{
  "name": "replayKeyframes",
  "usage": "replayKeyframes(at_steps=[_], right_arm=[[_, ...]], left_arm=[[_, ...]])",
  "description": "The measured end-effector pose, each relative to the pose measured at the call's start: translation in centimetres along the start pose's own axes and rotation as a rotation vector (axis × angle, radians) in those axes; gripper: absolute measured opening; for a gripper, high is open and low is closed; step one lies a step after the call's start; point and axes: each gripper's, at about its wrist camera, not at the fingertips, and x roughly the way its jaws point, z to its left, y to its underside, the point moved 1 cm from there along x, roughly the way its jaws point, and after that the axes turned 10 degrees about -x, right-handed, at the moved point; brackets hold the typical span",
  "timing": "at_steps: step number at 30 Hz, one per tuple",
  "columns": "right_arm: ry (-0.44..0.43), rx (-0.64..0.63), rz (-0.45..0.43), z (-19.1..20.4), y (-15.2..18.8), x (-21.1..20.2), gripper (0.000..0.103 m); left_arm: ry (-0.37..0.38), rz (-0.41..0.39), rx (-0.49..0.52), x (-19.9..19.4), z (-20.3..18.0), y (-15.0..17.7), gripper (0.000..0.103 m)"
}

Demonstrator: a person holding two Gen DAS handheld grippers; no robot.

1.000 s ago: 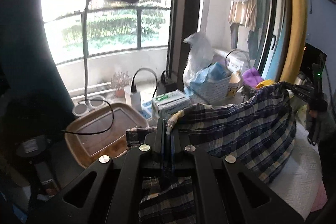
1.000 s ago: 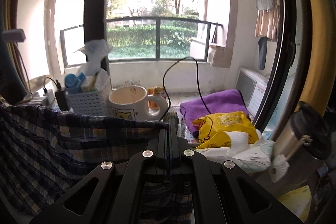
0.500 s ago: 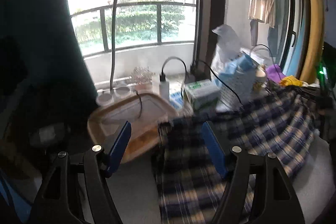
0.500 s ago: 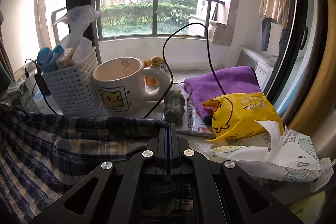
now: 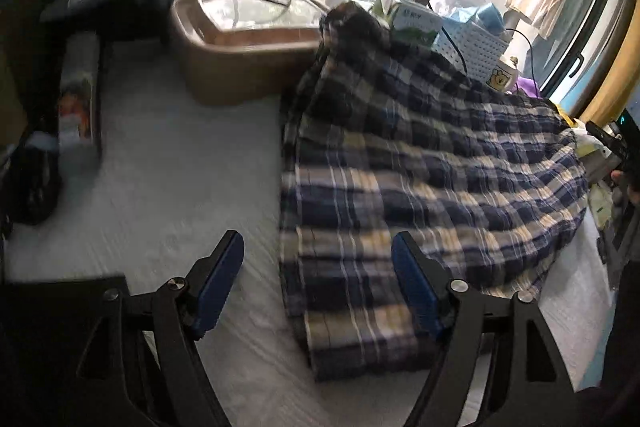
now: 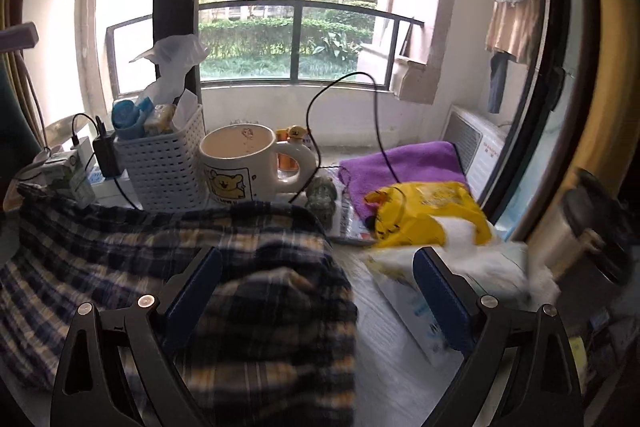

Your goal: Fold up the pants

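The blue, white and yellow plaid pants [image 5: 420, 179] lie folded over on the pale table, their far edge heaped against the clutter at the back. My left gripper [image 5: 318, 279] is open and empty, its blue pads above the pants' near left edge. In the right wrist view the pants [image 6: 160, 267] lie bunched under and left of my right gripper [image 6: 316, 287], which is open and empty.
A brown tub [image 5: 244, 39] with a cable stands behind the pants. A white basket [image 6: 164, 163], a bear mug [image 6: 240, 167], a purple cloth [image 6: 404, 163], a yellow bag [image 6: 428, 215] and a metal flask [image 6: 588, 227] crowd the back and right. Bare tabletop [image 5: 168, 187] lies left.
Both grippers opened and let go of the pants' edge, the left first, then the right. The pants dropped onto the table. The left gripper pulled back and tilted down.
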Motion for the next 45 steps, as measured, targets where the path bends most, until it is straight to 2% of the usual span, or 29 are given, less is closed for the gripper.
replayKeyframes(at_steps=[4,9,12,15,17,18,20,21,23,24,27,31,39,42,45], right_arm=[[-0.031,0.11,0.039,-1.6,3.2,-1.4,0.097],[-0.102,0.252,0.115,-2.4,8.0,-1.2,0.097],[-0.141,0.295,0.149,-1.9,9.8,-1.2,0.092],[-0.221,0.345,0.169,-1.2,10.8,-0.8,0.088],[-0.265,0.373,0.173,-0.5,11.0,-0.2,0.087],[-0.28,0.388,0.17,-0.2,10.9,0.2,0.087],[-0.272,0.413,0.152,0.2,10.6,0.8,0.086],[-0.269,0.427,0.146,0.4,10.4,1.3,0.084],[-0.254,0.44,0.148,0.7,9.8,2.1,0.054],[-0.258,0.443,0.152,0.9,9.7,2.5,0.029],[-0.222,0.376,0.119,1.6,8.8,1.3,0.022],[-0.176,0.295,0.094,1.2,7.8,-1.6,0.021],[-0.167,0.222,0.075,-1.2,7.9,-8.7,0.02],[-0.165,0.217,0.083,-1.9,8.3,-10.1,0.02],[-0.159,0.214,0.138,-2.5,10.2,-9.5,0.02]], left_arm=[[0.019,0.019,0.008,-0.2,-0.3,1.1,0.076],[0.007,0.006,0.028,-0.2,-0.7,1.3,0.076],[-0.014,-0.008,0.051,0.0,-1.1,1.6,0.076],[-0.031,-0.021,0.08,0.1,-1.5,1.8,0.076],[-0.042,-0.029,0.094,0.1,-1.7,1.8,0.065],[-0.047,-0.031,0.098,0.1,-1.8,1.8,0.054],[-0.058,-0.033,0.098,0.1,-2.0,1.9,0.042],[-0.055,-0.029,0.098,0.1,-2.0,1.9,0.025],[-0.05,-0.02,0.085,-0.1,-2.1,2.0,0.018],[-0.048,-0.017,0.084,-0.2,-2.1,2.0,0.012],[-0.048,-0.009,0.091,-1.0,-2.6,2.4,0.01],[-0.043,0.002,0.077,-2.5,-2.6,3.0,0.01],[0.001,0.015,0.088,-5.0,-3.0,5.2,0.01],[0.015,0.029,0.112,-5.4,-3.6,6.1,0.01],[0.004,0.081,0.143,-4.7,-4.1,7.5,0.014]])
